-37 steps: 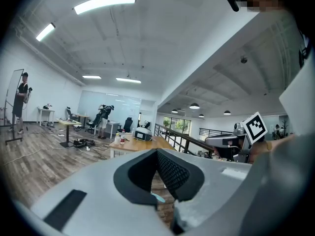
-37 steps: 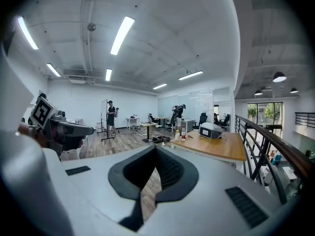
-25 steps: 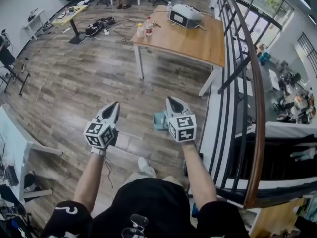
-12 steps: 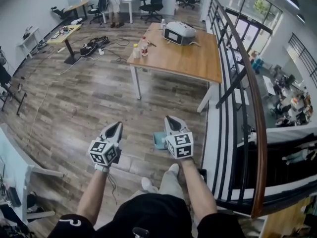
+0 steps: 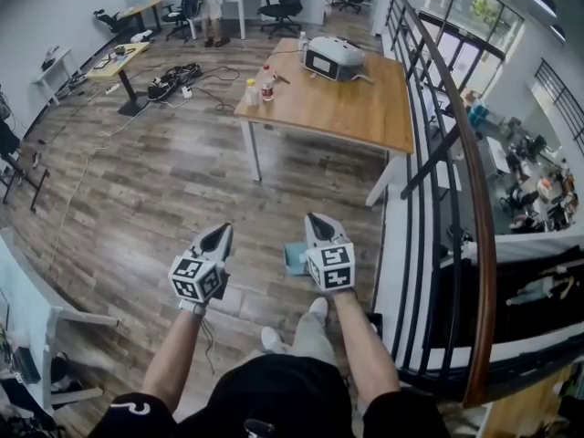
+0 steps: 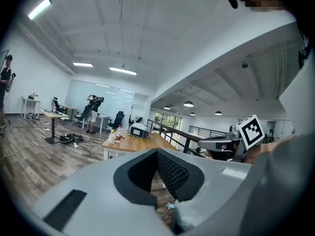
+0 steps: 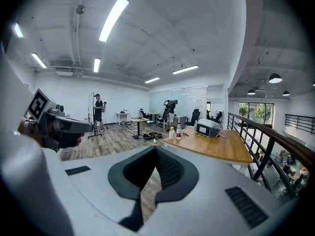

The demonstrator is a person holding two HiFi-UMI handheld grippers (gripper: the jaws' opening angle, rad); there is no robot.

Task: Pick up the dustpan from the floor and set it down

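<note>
Low centre of the head view, the teal dustpan lies on the floor just left of my right gripper, which, like my left gripper, is pressed together and empty, so nothing's picked up yet and both pickup and set-down remain.

The wood floor carries a teal dustpan beside the railing (partly hidden) and a tangle of cables far off. The counter stands on it, bearing a grey machine and two bottles at one corner.
</note>
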